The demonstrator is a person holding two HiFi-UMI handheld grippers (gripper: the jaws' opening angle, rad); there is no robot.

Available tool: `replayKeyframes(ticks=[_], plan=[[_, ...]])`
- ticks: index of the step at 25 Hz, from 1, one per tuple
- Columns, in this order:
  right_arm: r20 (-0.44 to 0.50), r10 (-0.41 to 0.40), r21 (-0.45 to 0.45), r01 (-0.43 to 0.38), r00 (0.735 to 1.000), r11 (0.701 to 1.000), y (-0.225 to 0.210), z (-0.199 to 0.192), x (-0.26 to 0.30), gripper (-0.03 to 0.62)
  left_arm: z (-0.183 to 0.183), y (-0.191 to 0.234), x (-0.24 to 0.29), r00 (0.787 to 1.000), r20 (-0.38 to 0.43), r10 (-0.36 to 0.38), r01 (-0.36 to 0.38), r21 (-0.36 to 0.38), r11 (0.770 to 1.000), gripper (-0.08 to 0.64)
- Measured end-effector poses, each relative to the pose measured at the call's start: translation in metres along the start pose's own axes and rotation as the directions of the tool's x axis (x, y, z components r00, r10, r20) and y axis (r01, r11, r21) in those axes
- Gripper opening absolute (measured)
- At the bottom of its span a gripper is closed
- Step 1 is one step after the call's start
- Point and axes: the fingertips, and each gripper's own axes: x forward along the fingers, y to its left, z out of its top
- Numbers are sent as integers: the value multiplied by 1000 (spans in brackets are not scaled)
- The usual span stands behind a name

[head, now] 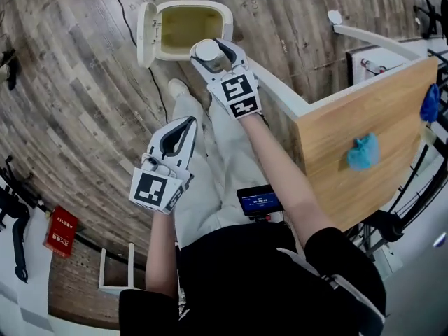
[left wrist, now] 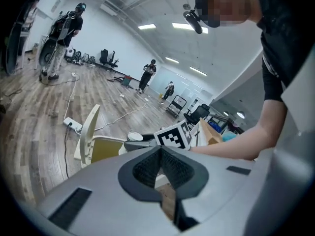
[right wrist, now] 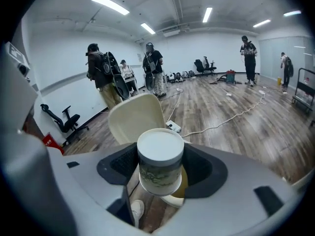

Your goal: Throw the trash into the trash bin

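Observation:
A white trash bin (head: 227, 21) stands on the wood floor with its lid (head: 145, 33) flipped open and a yellowish inside. My right gripper (head: 213, 58) hangs over the bin's near rim, shut on a white paper cup (head: 206, 50) with a green pattern. In the right gripper view the cup (right wrist: 160, 154) sits between both pads, its flat white end toward the camera, with the open lid (right wrist: 137, 114) behind it. My left gripper (head: 186, 123) is nearer the person's legs, pads together and nothing between them. In its own view the left gripper (left wrist: 160, 149) faces the bin (left wrist: 106, 149).
A wooden table (head: 364, 110) on white legs stands to the right, with crumpled blue trash (head: 363, 152) on it. A cable and power strip (left wrist: 72, 125) lie on the floor beyond the bin. Several people stand far off. A red object (head: 61, 229) lies at the left.

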Motion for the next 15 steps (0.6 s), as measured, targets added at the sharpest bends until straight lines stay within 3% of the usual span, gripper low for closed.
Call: replayKeyframes(ticks=[6, 10, 15], plan=[[-96, -18, 61, 24, 995, 998, -16, -66, 65, 275, -41, 43, 11, 1000, -27, 7, -9, -72, 997, 6], [-98, -15, 59, 21, 995, 998, -13, -64, 76, 276, -43, 65, 4, 999, -18, 29, -31, -103, 994, 6], [-73, -19, 55, 23, 997, 998, -10, -47, 69, 276, -34, 67, -2, 999, -2, 37, -37, -80, 996, 6]])
